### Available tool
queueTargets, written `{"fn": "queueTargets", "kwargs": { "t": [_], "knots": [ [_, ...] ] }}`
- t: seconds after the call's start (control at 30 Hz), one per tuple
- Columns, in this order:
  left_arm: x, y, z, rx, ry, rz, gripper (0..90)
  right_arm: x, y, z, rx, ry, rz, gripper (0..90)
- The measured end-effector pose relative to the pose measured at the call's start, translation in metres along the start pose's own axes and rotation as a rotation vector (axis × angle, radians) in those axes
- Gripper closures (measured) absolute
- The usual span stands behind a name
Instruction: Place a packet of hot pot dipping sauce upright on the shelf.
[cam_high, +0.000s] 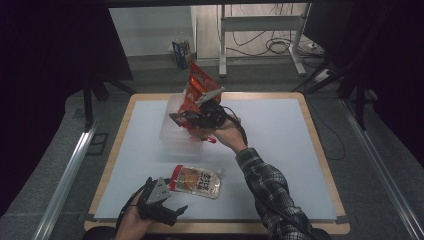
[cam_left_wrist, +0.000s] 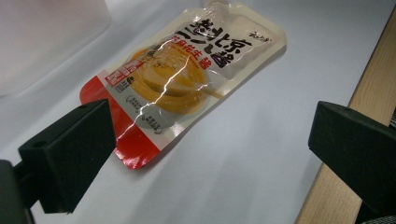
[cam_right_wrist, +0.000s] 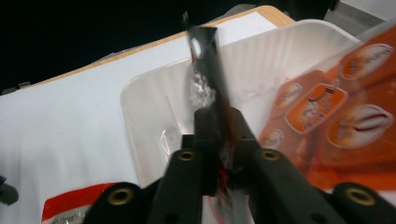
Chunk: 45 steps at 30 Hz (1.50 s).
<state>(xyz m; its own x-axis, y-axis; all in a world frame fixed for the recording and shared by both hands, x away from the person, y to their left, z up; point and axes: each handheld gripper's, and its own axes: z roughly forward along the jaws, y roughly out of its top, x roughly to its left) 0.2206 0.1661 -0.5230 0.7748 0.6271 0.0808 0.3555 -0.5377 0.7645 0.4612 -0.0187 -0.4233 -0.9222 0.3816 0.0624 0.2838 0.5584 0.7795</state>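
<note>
- High view: the right hand-held gripper (cam_high: 192, 119) hangs over a clear plastic tub (cam_high: 172, 136) at the far middle of the counter (cam_high: 280, 150), its jaws closed on the edge of an orange snack bag (cam_high: 196, 87) that stands up tilted above the tub.
- Right gripper view: the two black jaws pinch a thin, dark, crinkled seam of the bag; the printed orange face (cam_right_wrist: 336, 112) fans out to one side, and the tub's white rim (cam_right_wrist: 140, 84) lies just below.
- The left hand-held gripper (cam_high: 167, 202) rests near the front edge of the counter with its jaws spread wide and nothing between them.
- Left gripper view: a flat sauce pouch (cam_left_wrist: 182, 79) with a red bottom band and a spout at the far end lies on the white surface, just ahead of the open jaws and apart from them.
- Handling, as a judgement: the snack bag looks light, puffy and slick, with brittle contents; a sealed seam is the safest place to hold it, since squeezing the belly could crush what is inside.
- The pouch looks soft, floppy and heavier for its size. Its glossy film may slide, so a flat sealed edge or the stiff spout neck seems the best grip; a pinch in the middle would only push the filling aside.
</note>
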Motion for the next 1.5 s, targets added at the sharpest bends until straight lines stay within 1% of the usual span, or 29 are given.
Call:
{"fn": "queueTargets", "kwargs": {
  "t": [0.1, 0.23, 0.37, 0.53, 0.63, 0.67, 0.73, 0.77, 0.8, 0.83, 0.87, 0.9, 0.97, 1.0, 1.03, 1.1, 1.17, 1.23, 1.27, 1.37, 1.4, 1.43, 1.5],
  "knots": [
    [0.000, 0.000, 0.000, 0.002, -0.002, 0.002, 0.8, 0.004, 0.004, 0.010, 0.017, -0.019, -0.012, 88.2],
    [-0.001, 0.000, 0.001, 0.005, -0.006, 0.008, 0.8, 0.006, 0.009, 0.018, 0.019, -0.032, -0.020, 88.4],
    [-0.001, 0.000, 0.001, 0.007, -0.008, 0.009, 0.8, 0.008, 0.014, 0.023, 0.008, -0.032, -0.028, 88.5],
    [-0.001, 0.000, 0.002, 0.011, -0.011, 0.012, 0.8, 0.009, 0.017, 0.030, -0.009, -0.022, -0.040, 88.6],
    [-0.001, 0.000, 0.002, 0.012, -0.012, 0.013, 0.8, 0.009, 0.017, 0.033, -0.022, -0.014, -0.045, 88.6],
    [-0.002, 0.000, 0.002, 0.013, -0.012, 0.014, 0.8, 0.008, 0.014, 0.037, -0.024, 0.001, -0.045, 88.5],
    [-0.002, 0.000, 0.002, 0.013, -0.013, 0.015, 0.8, 0.007, 0.007, 0.043, 0.006, 0.001, -0.064, 88.2],
    [-0.002, 0.000, 0.002, 0.013, -0.014, 0.015, 0.8, 0.006, 0.003, 0.044, 0.005, 0.000, -0.066, 87.9],
    [-0.002, 0.000, 0.002, 0.013, -0.014, 0.015, 0.8, 0.005, 0.000, 0.043, -0.011, 0.012, -0.049, 87.5],
    [-0.002, 0.000, 0.002, 0.013, -0.015, 0.015, 0.8, 0.003, -0.001, 0.042, -0.021, 0.013, -0.033, 85.9],
    [-0.002, 0.000, 0.002, 0.015, -0.017, 0.016, 0.8, 0.001, -0.001, 0.040, -0.022, 0.012, -0.025, 80.8],
    [-0.002, 0.000, 0.002, 0.015, -0.016, 0.018, 0.8, 0.000, -0.001, 0.039, -0.010, 0.010, -0.017, 72.7],
    [-0.002, 0.000, 0.002, 0.015, -0.016, 0.019, 0.8, 0.000, -0.001, 0.036, 0.015, -0.012, -0.027, 66.4],
    [-0.002, 0.000, 0.003, 0.015, -0.016, 0.018, 0.8, 0.001, -0.001, 0.033, 0.017, -0.017, -0.031, 63.6],
    [-0.002, 0.000, 0.003, 0.017, -0.017, 0.018, 0.8, 0.000, -0.002, 0.029, 0.013, -0.017, -0.022, 61.5],
    [-0.002, 0.000, 0.003, 0.018, -0.018, 0.019, 0.8, -0.001, -0.006, 0.022, 0.010, -0.021, 0.003, 59.4],
    [-0.003, 0.000, 0.003, 0.018, -0.017, 0.020, 0.8, -0.004, -0.011, 0.014, 0.011, -0.023, 0.008, 57.6],
    [-0.003, 0.000, 0.004, 0.018, -0.018, 0.019, 0.8, -0.007, -0.017, 0.007, 0.019, -0.023, 0.026, 55.4],
    [-0.003, 0.000, 0.004, 0.019, -0.018, 0.020, 0.8, -0.008, -0.021, 0.002, 0.022, -0.014, 0.030, 54.9],
    [-0.003, 0.000, 0.004, 0.020, -0.018, 0.019, 0.8, -0.009, -0.025, -0.004, 0.030, -0.016, 0.034, 53.0],
    [-0.003, 0.000, 0.004, 0.017, -0.019, 0.016, 0.8, -0.009, -0.031, -0.009, 0.037, -0.011, 0.035, 52.4],
    [-0.003, 0.000, 0.004, 0.017, -0.019, 0.016, 0.8, -0.009, -0.031, -0.009, 0.037, -0.011, 0.035, 52.4],
    [-0.002, 0.001, 0.004, 0.014, -0.019, 0.013, 0.8, -0.010, -0.038, -0.014, 0.057, -0.019, 0.047, 55.4]
  ]
}}
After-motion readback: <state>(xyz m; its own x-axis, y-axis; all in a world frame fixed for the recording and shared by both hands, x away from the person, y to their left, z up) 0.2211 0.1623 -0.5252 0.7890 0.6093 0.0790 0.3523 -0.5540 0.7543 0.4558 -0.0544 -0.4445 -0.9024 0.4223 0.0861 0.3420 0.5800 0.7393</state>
